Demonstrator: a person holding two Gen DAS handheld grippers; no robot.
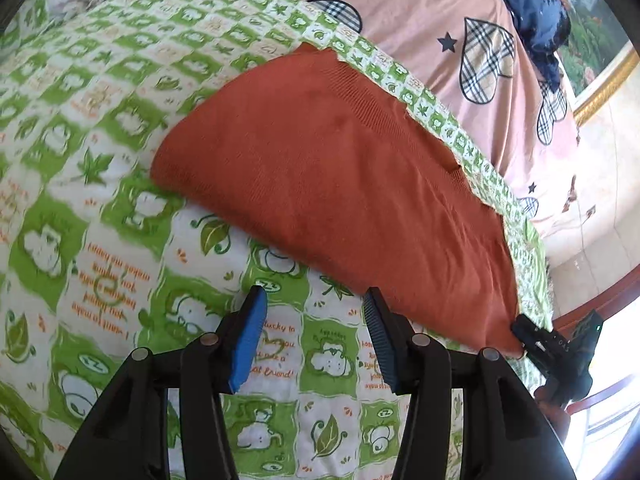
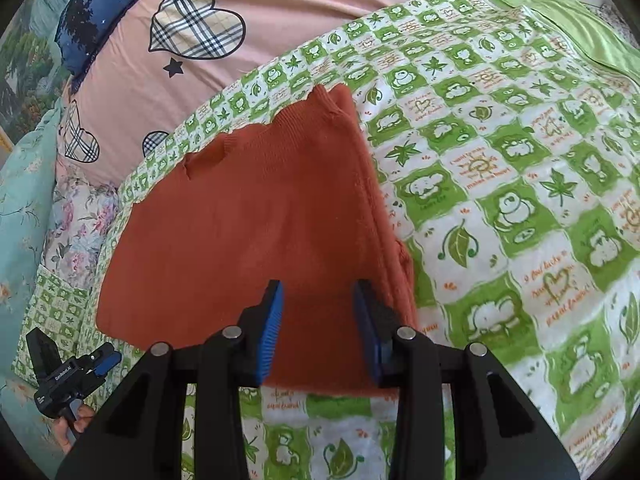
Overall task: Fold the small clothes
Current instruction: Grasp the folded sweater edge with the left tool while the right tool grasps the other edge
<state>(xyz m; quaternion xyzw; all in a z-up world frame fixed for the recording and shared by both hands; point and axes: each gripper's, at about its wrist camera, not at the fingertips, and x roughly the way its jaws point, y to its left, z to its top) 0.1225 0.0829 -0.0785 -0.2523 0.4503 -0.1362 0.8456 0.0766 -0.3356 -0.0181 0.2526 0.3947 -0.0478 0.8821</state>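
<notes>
Rust-orange knit garment is seen folded on the green-checked quilt, at its far edge; the right gripper is held apart above it, the left gripper apart beside it.

I see a bed with a pink heart-print sheet; a green frog-check quilt lies on it, and the folded rust-orange knit garment rests flat on the quilt's far-left edge.
</notes>
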